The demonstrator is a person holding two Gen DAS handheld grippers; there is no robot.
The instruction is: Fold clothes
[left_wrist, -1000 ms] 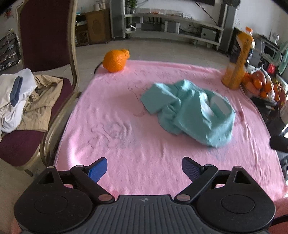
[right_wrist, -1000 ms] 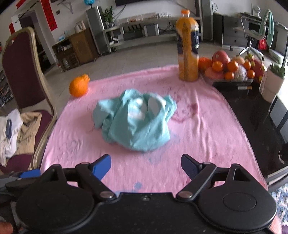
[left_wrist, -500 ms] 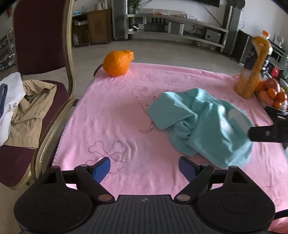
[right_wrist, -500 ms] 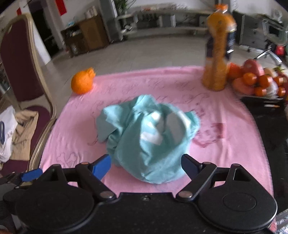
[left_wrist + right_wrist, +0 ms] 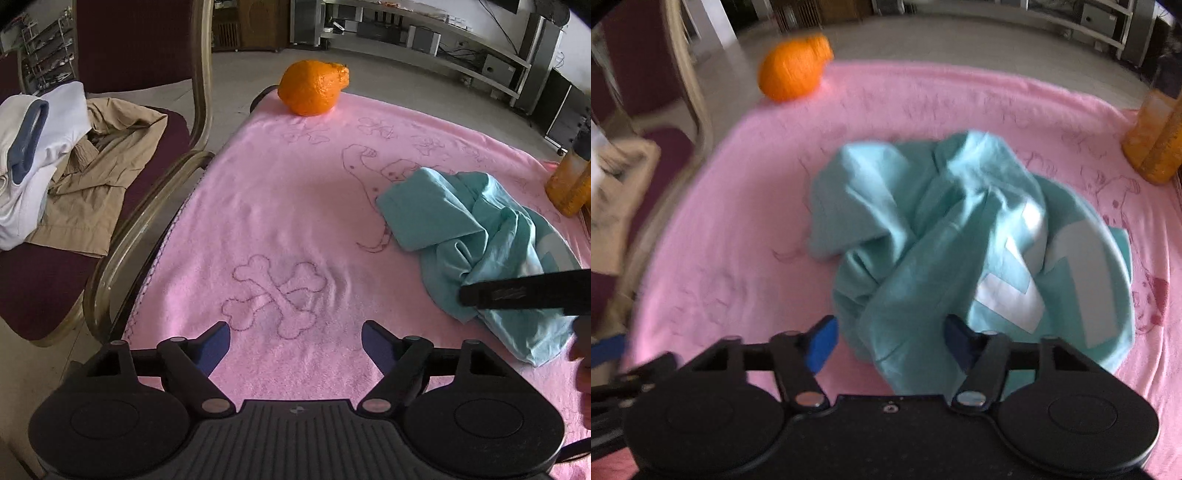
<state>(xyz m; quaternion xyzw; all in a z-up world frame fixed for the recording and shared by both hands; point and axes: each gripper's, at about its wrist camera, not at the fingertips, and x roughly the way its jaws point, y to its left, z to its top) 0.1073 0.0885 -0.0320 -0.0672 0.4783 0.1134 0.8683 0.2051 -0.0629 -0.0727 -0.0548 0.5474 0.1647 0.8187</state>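
Observation:
A crumpled teal shirt (image 5: 960,236) with white printed patches lies on the pink towel (image 5: 280,206); it also shows at the right of the left wrist view (image 5: 480,236). My right gripper (image 5: 890,339) is open, its jaws on either side of the shirt's near edge, close above it. My left gripper (image 5: 295,343) is open and empty over bare towel, left of the shirt. The right gripper's black body (image 5: 524,291) crosses the shirt in the left wrist view.
A large orange fruit (image 5: 312,86) sits at the towel's far left corner. An orange juice bottle (image 5: 1152,140) stands at the far right. A maroon chair (image 5: 122,122) with beige and white clothes (image 5: 62,166) stands left of the table.
Both grippers have moved forward and lower over the towel. The right gripper has closed in on the shirt's near edge. The shirt has not moved.

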